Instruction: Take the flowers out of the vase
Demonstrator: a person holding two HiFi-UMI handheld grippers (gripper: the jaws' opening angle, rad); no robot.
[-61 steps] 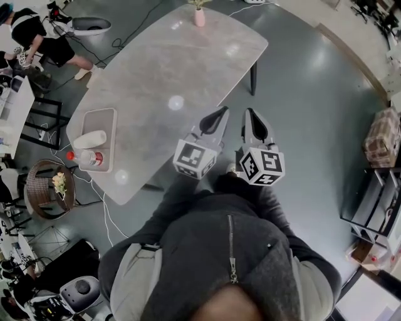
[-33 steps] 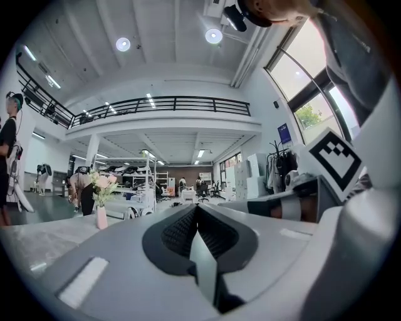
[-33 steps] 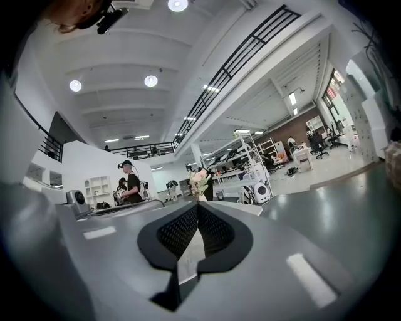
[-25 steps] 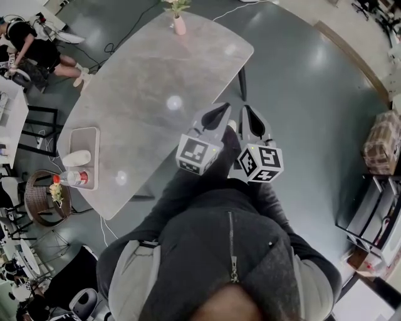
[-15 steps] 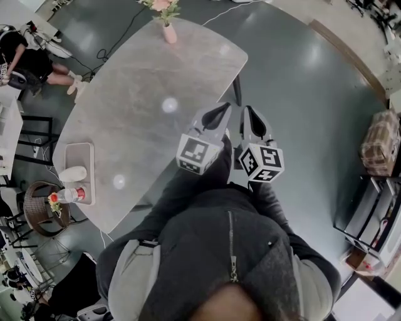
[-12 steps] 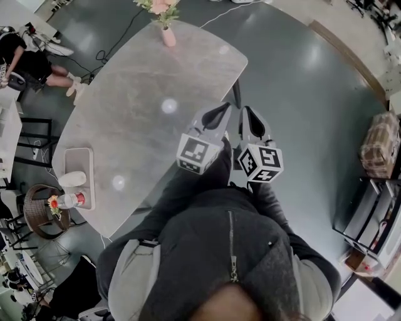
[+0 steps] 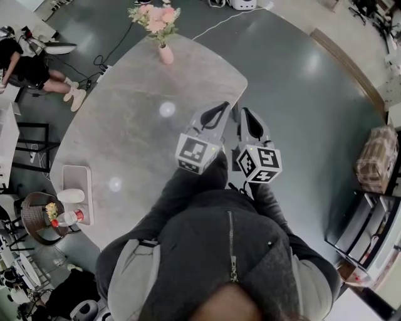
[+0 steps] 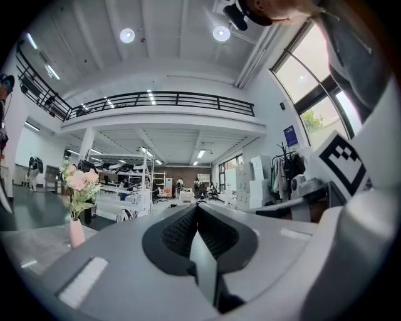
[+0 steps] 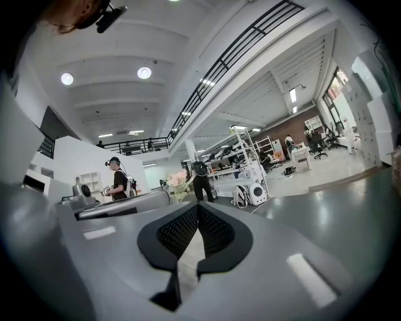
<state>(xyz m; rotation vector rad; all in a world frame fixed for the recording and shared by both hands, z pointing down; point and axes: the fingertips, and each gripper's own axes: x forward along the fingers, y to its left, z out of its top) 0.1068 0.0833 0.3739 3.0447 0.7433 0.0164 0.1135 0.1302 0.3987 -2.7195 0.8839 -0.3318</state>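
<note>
A small pink vase [image 7: 166,54] with pink flowers [image 7: 155,17] stands upright at the far end of the grey marble table [image 7: 131,131]. My left gripper [image 7: 222,108] hangs over the table's right edge, shut and empty, well short of the vase. Close beside it, my right gripper [image 7: 244,113] is over the floor just off the table, also shut and empty. In the left gripper view the vase [image 8: 76,232] and flowers [image 8: 78,185] show far off at the left, beyond the left gripper [image 8: 197,207]. The flowers [image 9: 177,182] sit small and distant above the right gripper [image 9: 198,207].
A tray [image 7: 65,174] with a white cup [image 7: 70,195] and a red-capped bottle [image 7: 67,219] lies at the table's near left end. A wicker stool [image 7: 34,216] stands beside it. A person [image 7: 25,63] sits far left. Shelving [image 7: 366,219] and a box [image 7: 374,157] are at the right.
The person has walked along the table's right side, carrying both shut grippers forward. The vase and flowers now sit lower and fuller in the head view; the tray has slid back.
</note>
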